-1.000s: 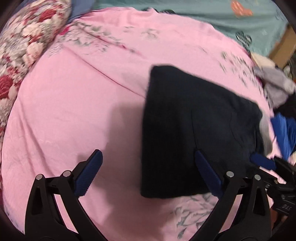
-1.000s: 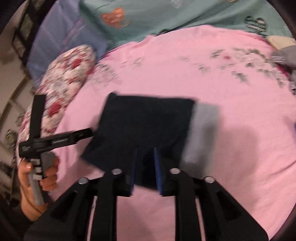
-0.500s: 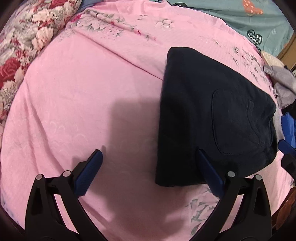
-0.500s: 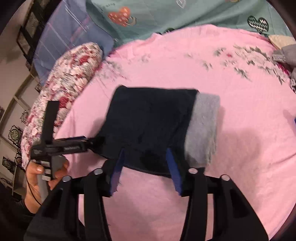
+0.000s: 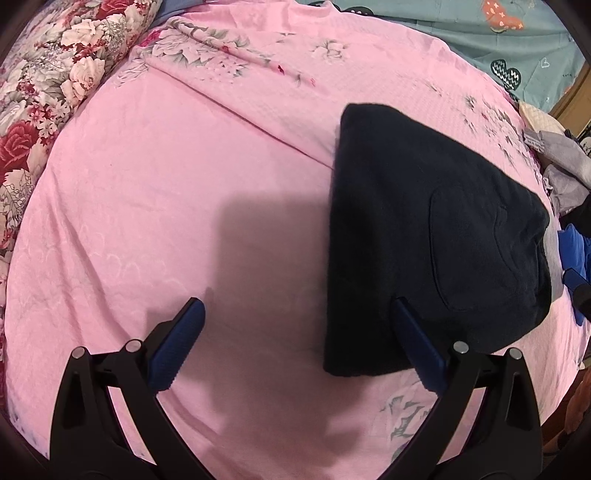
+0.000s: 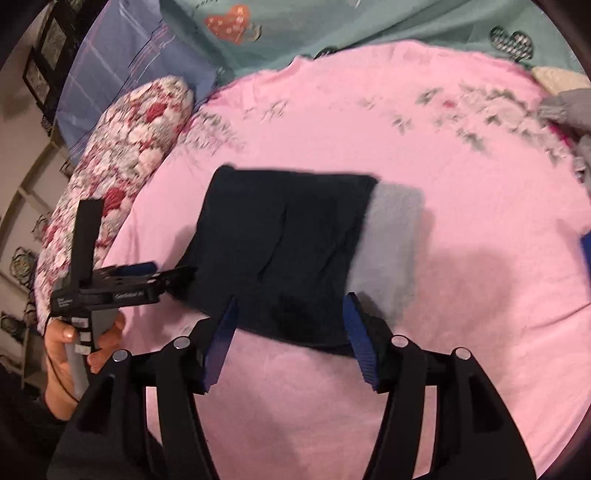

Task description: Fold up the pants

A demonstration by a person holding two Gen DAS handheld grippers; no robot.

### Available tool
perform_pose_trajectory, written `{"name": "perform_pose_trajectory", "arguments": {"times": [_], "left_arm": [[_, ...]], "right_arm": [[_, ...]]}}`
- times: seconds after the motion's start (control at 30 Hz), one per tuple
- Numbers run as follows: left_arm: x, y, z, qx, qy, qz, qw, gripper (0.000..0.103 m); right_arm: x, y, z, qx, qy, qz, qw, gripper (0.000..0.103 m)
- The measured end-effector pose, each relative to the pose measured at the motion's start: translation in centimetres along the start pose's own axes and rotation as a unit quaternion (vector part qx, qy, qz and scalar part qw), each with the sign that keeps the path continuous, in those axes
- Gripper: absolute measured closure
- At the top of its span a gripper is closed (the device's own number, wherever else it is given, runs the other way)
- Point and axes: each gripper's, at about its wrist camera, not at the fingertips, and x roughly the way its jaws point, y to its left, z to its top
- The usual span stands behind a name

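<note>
The dark navy pants (image 5: 424, 236) lie folded into a compact rectangle on the pink bedspread (image 5: 184, 184); a back pocket shows on top. In the right wrist view the pants (image 6: 280, 243) show a grey inner band (image 6: 388, 251) along their right edge. My left gripper (image 5: 295, 321) is open and empty, hovering at the pants' near left corner. My right gripper (image 6: 291, 314) is open, its jaws either side of the pants' near edge, holding nothing. The left gripper also shows in the right wrist view (image 6: 162, 275), held by a hand beside the pants' left edge.
A floral pillow (image 5: 48, 81) lies at the left. A teal sheet (image 6: 332, 29) covers the far side. A pile of grey and blue clothes (image 5: 569, 206) sits at the right edge of the bed.
My right gripper has opened and let go of the pants, which now lie flat. The left gripper has drawn slightly back from the pants, still open.
</note>
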Motion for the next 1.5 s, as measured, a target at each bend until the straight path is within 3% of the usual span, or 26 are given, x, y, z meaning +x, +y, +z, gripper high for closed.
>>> {"name": "perform_pose_trajectory", "arguments": {"times": [0.1,0.17,0.47,0.67,0.83,0.93,1.03,1.1,1.17,1.23,1.5], "left_arm": [[-0.3,0.2,1.0,-0.008,0.0,-0.028,0.9996,0.002],[-0.1,0.0,1.9,-0.013,0.008,-0.06,0.9981,0.002],[3.1,-1.8,3.9,-0.019,0.05,-0.104,0.9931,0.002],[3.7,-2.5,5.0,-0.014,0.054,-0.109,0.9925,0.004],[3.4,-4.2,5.1,0.023,0.052,-0.121,0.9911,0.046],[3.0,-4.9,4.8,0.036,0.041,-0.12,0.9913,0.059],[3.3,-4.6,4.8,0.029,0.041,-0.141,0.9888,0.064],[3.4,-4.4,4.9,0.023,0.043,-0.149,0.9876,0.064],[3.3,-4.4,4.9,0.02,0.042,-0.152,0.9874,0.064],[3.2,-4.4,4.8,0.016,0.039,-0.154,0.9872,0.065],[0.2,-3.8,4.6,0.013,-0.003,-0.162,0.9867,0.084]], "right_arm": [[-0.3,-1.5,0.4,0.036,-0.025,0.006,0.999,0.027],[0.2,-2.4,0.8,0.055,-0.031,-0.014,0.998,0.019],[2.9,-3.8,1.4,0.078,-0.006,-0.012,0.997,0.019],[4.4,-5.1,1.5,0.096,0.007,-0.016,0.995,0.019],[6.9,-5.1,1.9,0.096,0.049,0.02,0.994,0.019],[7.8,-4.4,2.3,0.087,0.051,0.013,0.995,0.017],[8.0,-4.1,2.5,0.083,0.041,0.009,0.996,0.018],[8.0,-4.2,2.4,0.083,0.036,0.008,0.996,0.025],[7.8,-4.7,2.3,0.097,0.035,0.025,0.994,0.041],[7.6,-5.2,2.2,0.109,0.034,0.039,0.993,0.046],[4.4,-2.2,3.3,0.064,-0.014,0.029,0.997,0.053]]}}
